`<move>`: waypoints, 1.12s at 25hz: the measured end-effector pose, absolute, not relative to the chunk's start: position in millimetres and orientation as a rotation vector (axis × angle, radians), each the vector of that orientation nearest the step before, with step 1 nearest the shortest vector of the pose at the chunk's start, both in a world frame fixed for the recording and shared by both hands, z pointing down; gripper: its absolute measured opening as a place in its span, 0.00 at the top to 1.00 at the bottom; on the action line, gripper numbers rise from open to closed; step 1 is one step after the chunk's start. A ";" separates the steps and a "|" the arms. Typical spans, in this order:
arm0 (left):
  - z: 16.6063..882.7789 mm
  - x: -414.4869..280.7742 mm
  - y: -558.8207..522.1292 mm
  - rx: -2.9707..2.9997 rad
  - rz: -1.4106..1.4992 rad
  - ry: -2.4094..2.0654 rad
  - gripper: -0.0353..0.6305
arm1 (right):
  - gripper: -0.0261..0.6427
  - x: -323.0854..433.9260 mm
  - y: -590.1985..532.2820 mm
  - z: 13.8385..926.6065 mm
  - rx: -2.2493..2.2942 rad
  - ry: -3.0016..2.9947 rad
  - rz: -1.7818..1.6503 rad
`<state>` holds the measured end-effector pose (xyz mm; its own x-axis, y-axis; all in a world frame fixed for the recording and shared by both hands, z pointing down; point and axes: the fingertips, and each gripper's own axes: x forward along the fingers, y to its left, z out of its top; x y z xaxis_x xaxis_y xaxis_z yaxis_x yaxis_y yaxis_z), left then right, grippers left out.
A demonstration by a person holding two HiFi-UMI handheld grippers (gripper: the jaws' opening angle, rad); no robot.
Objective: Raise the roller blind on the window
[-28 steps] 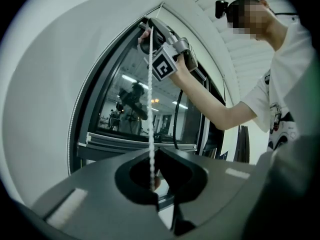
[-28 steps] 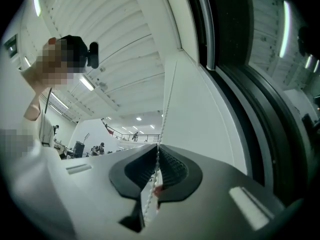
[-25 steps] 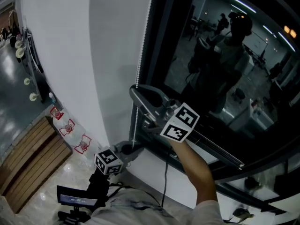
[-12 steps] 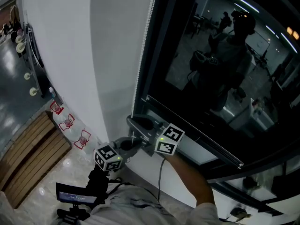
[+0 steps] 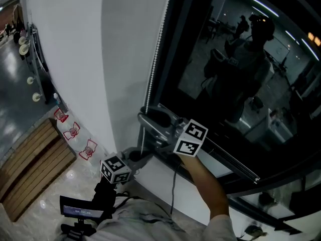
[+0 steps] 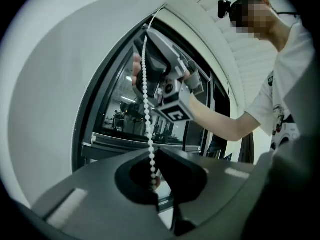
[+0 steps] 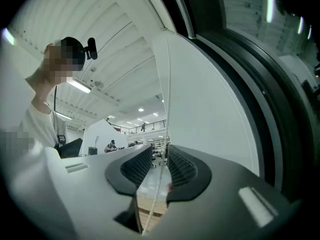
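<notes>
The white bead chain [image 5: 156, 59] hangs down the left edge of the dark window [image 5: 225, 49]. My left gripper [image 5: 135, 158] is low by the sill and shut on the chain [image 6: 146, 94], which drops into its closed jaws [image 6: 154, 176]. My right gripper [image 5: 145, 115] is higher on the same chain. Its jaws [image 7: 161, 169] have just been opening and stand apart, with the chain [image 7: 165, 109] running loose between them, untouched by the pads. A pale bar [image 5: 220, 152] crosses the window low down.
A white wall [image 5: 75, 44] runs left of the window frame and a white sill [image 5: 165, 179] lies under it. Below left are a wooden slatted platform [image 5: 30, 169] and a small screen on a stand [image 5: 80, 214]. A person's reflection shows in the glass.
My right gripper has come down along the chain from where it was a second ago and now sits just above the sill. The left gripper has not moved.
</notes>
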<state>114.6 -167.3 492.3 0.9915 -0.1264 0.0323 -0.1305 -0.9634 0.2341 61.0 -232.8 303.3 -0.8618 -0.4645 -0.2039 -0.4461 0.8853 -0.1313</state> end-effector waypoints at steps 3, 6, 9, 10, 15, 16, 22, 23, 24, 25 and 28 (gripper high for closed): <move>492.3 113.6 -168.9 2.902 0.023 -0.196 0.95 | 0.84 58.6 -231.9 262.8 -0.651 2.807 -0.018; 491.1 114.0 -169.4 2.904 0.021 -0.199 0.95 | 0.84 57.6 -229.7 223.2 -0.613 2.775 0.069; 491.9 114.8 -169.1 2.910 0.023 -0.195 0.95 | 0.84 59.0 -230.4 190.0 -0.603 2.753 0.153; 492.1 114.9 -168.6 2.910 0.024 -0.193 0.95 | 0.84 59.2 -231.1 180.0 -0.605 2.751 0.186; 491.2 115.1 -167.1 2.908 0.029 -0.190 0.95 | 0.85 61.9 -231.0 124.7 -0.571 2.717 0.294; 491.2 115.2 -166.9 2.909 0.030 -0.189 0.95 | 0.85 62.3 -230.8 114.5 -0.567 2.710 0.314; 489.7 115.8 -167.0 2.906 0.027 -0.187 0.95 | 0.85 64.3 -234.8 61.6 -0.554 2.682 0.404; 489.1 116.1 -166.5 2.905 0.026 -0.186 0.95 | 0.85 65.0 -235.4 53.3 -0.554 2.678 0.416; 488.9 116.2 -166.2 2.904 0.026 -0.186 0.95 | 0.85 65.6 -236.0 45.9 -0.556 2.673 0.428; 489.2 116.0 -166.1 2.902 0.025 -0.187 0.95 | 0.85 66.3 -236.4 39.3 -0.557 2.669 0.439; 491.4 114.9 -167.3 2.898 0.024 -0.192 0.95 | 0.85 68.6 -237.0 28.6 -0.578 2.655 0.465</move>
<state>114.9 -167.3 491.4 0.9912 -0.1283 0.0321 -0.1323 -0.9635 0.2328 68.6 -237.0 28.6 -0.8421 -0.3258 -0.4299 -0.4525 0.8605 0.2343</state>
